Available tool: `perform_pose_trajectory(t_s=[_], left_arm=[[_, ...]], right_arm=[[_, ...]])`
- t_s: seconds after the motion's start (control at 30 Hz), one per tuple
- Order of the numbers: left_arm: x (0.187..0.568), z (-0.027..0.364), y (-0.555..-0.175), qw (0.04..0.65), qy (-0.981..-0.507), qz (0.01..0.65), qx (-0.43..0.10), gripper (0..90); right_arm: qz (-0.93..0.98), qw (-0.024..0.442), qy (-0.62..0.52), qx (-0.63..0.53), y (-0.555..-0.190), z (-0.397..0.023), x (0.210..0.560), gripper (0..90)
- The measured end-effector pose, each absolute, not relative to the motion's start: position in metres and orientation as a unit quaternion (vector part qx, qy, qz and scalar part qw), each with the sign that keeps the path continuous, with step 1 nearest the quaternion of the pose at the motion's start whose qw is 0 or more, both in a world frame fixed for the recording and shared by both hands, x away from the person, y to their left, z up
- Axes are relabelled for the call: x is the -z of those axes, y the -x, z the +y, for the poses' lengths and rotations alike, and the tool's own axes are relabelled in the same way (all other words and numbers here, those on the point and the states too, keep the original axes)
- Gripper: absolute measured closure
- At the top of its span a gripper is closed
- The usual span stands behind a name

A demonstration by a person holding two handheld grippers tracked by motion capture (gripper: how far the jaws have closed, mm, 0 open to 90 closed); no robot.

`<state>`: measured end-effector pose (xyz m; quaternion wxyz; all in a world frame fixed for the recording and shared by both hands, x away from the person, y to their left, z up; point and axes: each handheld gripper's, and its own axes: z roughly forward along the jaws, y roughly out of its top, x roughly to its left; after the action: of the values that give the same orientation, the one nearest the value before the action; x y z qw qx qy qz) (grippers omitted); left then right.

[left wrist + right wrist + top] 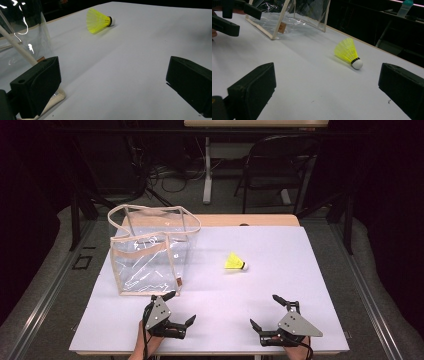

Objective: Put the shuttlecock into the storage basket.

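A yellow shuttlecock (235,262) (98,20) (349,52) with a white cork lies on its side on the white table top (270,285), right of centre. A clear plastic bag (149,251) (20,35) (287,15) with beige trim stands upright at the left. My left gripper (180,308) (113,82) rests near the front edge, just in front of the bag's near corner, open and empty. My right gripper (265,312) (327,87) rests at the front right, open and empty, with the shuttlecock ahead of it.
Beyond the table's far edge stand a dark folding chair (277,165) and a white table leg (207,170) among floor cables. A bottle (404,7) shows far off in the right gripper view. The left gripper (229,15) shows there at the upper left.
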<state>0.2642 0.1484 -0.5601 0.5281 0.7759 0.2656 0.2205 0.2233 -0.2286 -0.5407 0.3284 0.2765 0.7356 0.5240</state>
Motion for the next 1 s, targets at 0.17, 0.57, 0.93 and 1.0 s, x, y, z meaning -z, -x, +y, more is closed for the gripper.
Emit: perform_pose_trajectory(t_s=[0.17,0.57,0.93,1.0], left_arm=[[0.558,0.145,-0.266,0.530,-0.776,0.262,-0.219,0.0],[0.557,0.134,-0.277,0.536,-0.776,0.258,-0.209,0.0],[0.553,0.123,-0.287,0.545,-0.774,0.254,-0.198,0.0],[0.553,0.122,-0.288,0.544,-0.775,0.253,-0.198,0.0]], right_arm=[[0.737,0.330,-0.274,-0.523,-0.223,-0.228,0.540,1.0],[0.738,0.331,-0.275,-0.521,-0.224,-0.227,0.541,1.0],[0.738,0.331,-0.275,-0.520,-0.223,-0.226,0.542,1.0],[0.739,0.331,-0.273,-0.519,-0.223,-0.226,0.542,1.0]])
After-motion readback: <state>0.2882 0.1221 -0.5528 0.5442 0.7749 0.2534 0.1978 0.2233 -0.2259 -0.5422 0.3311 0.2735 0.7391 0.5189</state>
